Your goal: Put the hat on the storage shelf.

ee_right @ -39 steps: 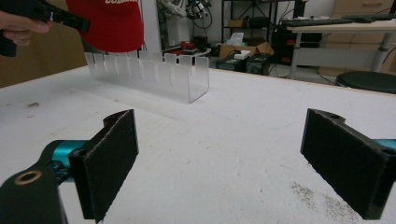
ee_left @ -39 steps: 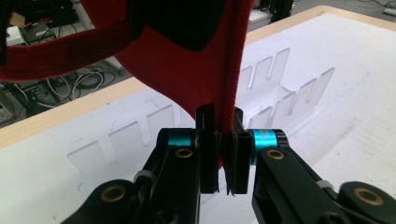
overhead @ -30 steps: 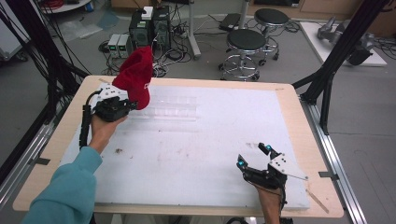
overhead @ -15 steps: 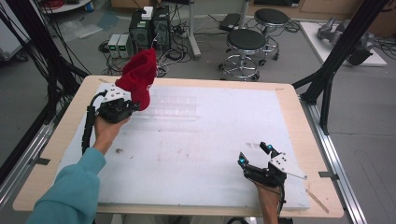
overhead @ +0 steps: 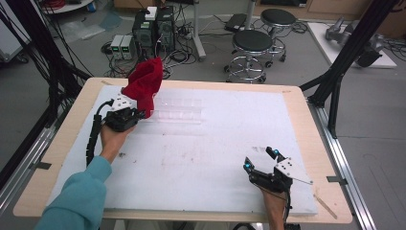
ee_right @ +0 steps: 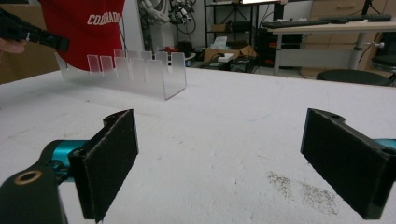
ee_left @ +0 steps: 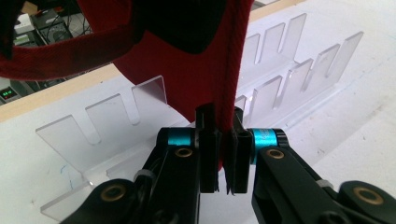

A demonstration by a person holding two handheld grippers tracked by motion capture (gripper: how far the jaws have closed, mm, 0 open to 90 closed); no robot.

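A red cap (overhead: 143, 85) with white lettering hangs upright over the left end of a clear acrylic slotted rack (overhead: 176, 111). My left gripper (overhead: 140, 114) is shut on the cap's lower edge. In the left gripper view the jaws pinch the red fabric (ee_left: 205, 70) at the left gripper (ee_left: 223, 154), with the rack (ee_left: 275, 88) just behind. My right gripper (overhead: 261, 160) rests near the table's front right, open and holding nothing. In the right gripper view the right gripper (ee_right: 219, 154) has its pads wide apart, with the cap (ee_right: 88, 28) and rack (ee_right: 135, 72) far off at upper left.
A white mat (overhead: 215, 158) covers the wooden table (overhead: 311, 139). Faint dark specks (ee_right: 303, 189) mark the mat near my right gripper. Stools (overhead: 253, 45) and electronics boxes (overhead: 153, 26) stand on the floor beyond the far edge.
The left gripper has carried the cap slightly right and down toward the rack's left end. The right gripper has stayed in place.
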